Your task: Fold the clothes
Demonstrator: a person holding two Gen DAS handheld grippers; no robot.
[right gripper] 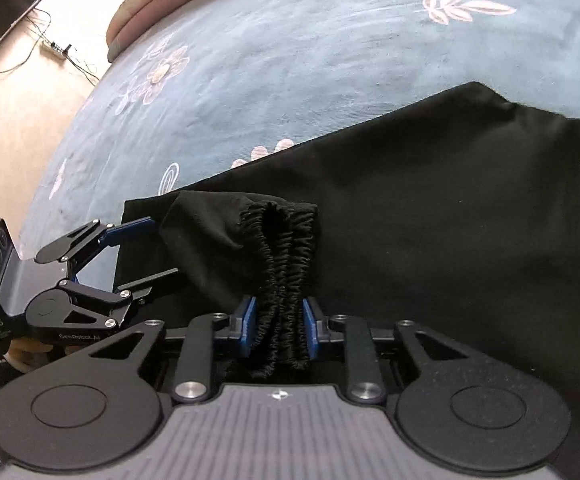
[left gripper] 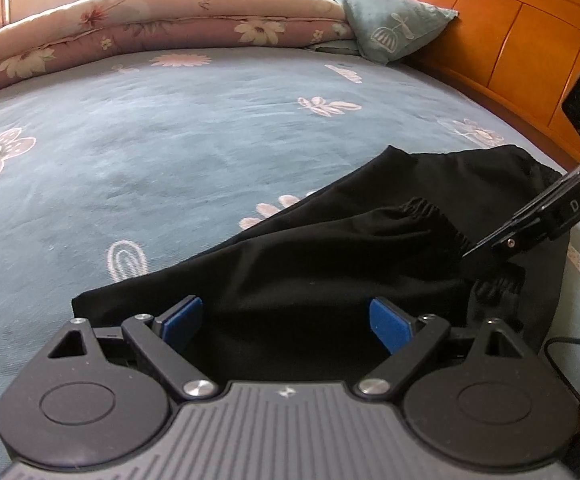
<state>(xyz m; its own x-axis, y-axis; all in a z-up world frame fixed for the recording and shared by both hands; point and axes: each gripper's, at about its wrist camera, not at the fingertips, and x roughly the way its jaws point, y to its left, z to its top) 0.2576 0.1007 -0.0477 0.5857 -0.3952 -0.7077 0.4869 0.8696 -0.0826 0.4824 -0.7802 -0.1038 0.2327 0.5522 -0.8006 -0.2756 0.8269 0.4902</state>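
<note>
A black garment [left gripper: 330, 256] with an elastic waistband [left gripper: 422, 208] lies on the blue flowered bed sheet [left gripper: 149, 128]. In the right wrist view the garment [right gripper: 450, 200] spreads to the right, and my right gripper [right gripper: 277, 328] is shut on the gathered waistband [right gripper: 290, 248], which rises bunched between the blue pads [right gripper: 247, 326]. The right gripper [left gripper: 478, 248] enters from the right edge in the left wrist view. My left gripper [left gripper: 285, 320] hangs open over the garment's near part, with cloth below the pads but none clamped. From the right wrist it shows as the left gripper [right gripper: 163, 246], open beside a folded corner.
A folded floral quilt [left gripper: 149, 28] and a pale blue pillow [left gripper: 386, 20] lie at the far side of the bed. The wooden headboard [left gripper: 510, 40] runs along the right. On the floor past the bed are a dark screen [right gripper: 1, 12] and a power strip [right gripper: 55, 49] with cables.
</note>
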